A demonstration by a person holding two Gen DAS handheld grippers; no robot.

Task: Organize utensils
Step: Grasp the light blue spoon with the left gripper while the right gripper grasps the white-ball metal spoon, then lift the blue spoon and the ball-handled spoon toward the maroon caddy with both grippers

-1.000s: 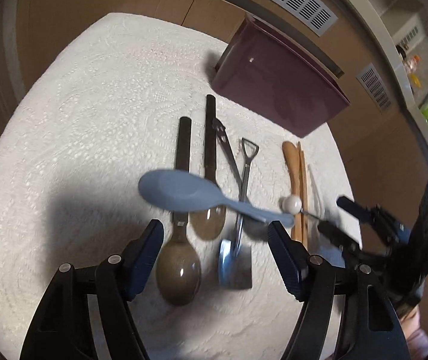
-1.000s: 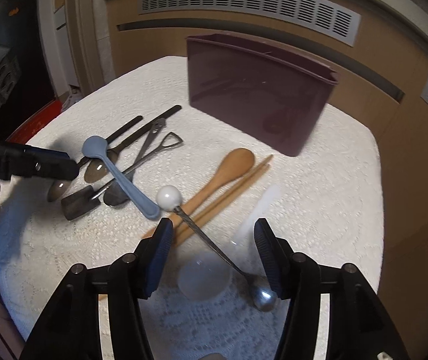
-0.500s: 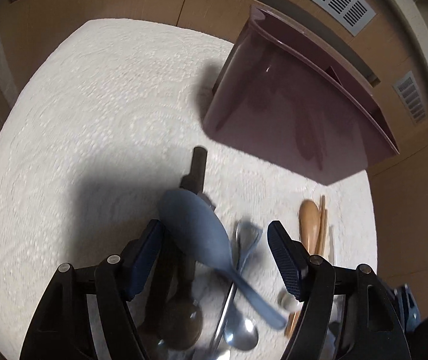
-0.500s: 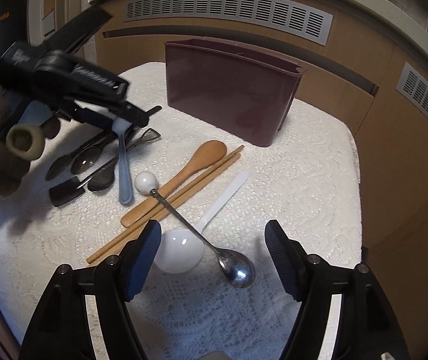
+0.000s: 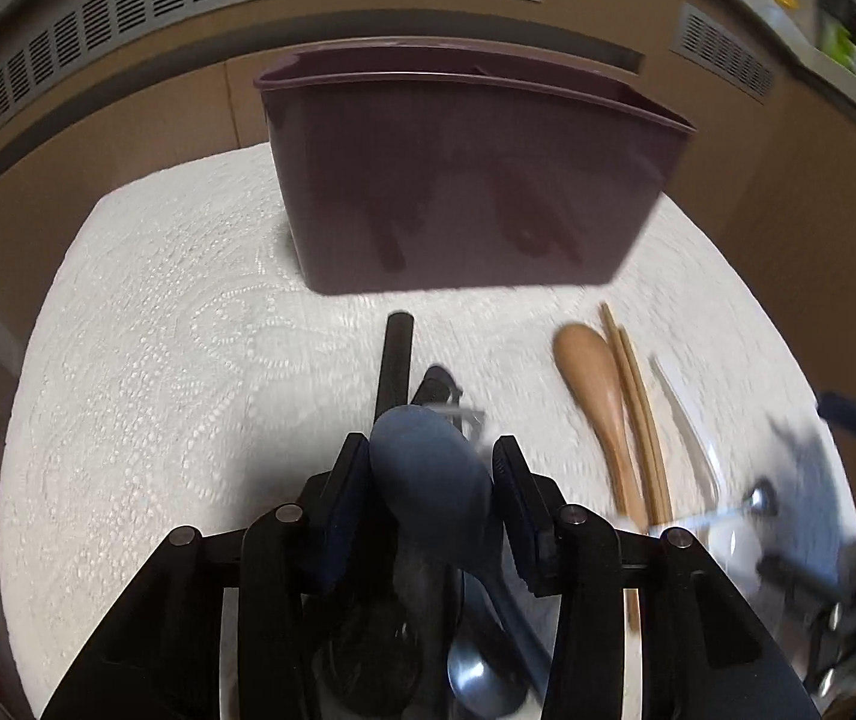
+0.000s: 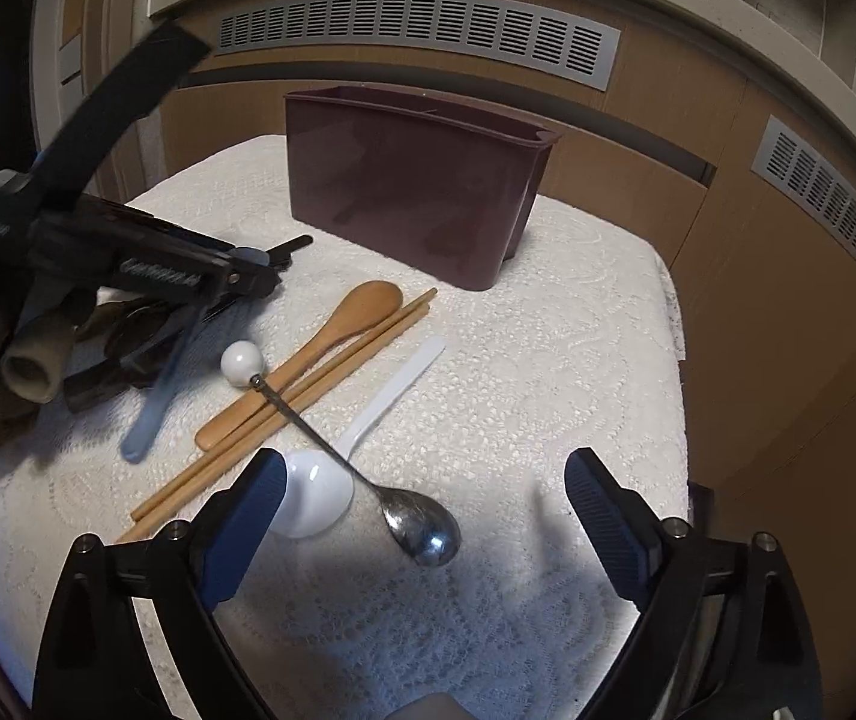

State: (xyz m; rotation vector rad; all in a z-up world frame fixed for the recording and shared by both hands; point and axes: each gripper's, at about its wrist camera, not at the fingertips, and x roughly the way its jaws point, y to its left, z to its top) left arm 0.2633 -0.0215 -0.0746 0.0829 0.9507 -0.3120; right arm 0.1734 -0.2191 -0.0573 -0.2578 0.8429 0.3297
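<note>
Blue spoon (image 5: pixel 428 474) lifted off the surface (image 5: pixel 146 324), pinched between the left gripper (image 5: pixel 431 468) fingers, bowl forward toward the maroon bin (image 5: pixel 470 180) at frame top, presumably for dropping in. Right gripper (image 6: pixel 422 516) spread wide, empty, above the metal spoon (image 6: pixel 422 525).

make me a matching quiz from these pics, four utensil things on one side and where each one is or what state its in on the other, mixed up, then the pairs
Things:
1. blue spoon
2. maroon caddy
3. white ladle spoon
4. right gripper

States:
A. open, holding nothing
B. upright at the far side of the cloth
C. clamped by its bowl in the left gripper
D. lying beneath the ball-ended metal spoon

Pairs: 1-C, 2-B, 3-D, 4-A
</note>
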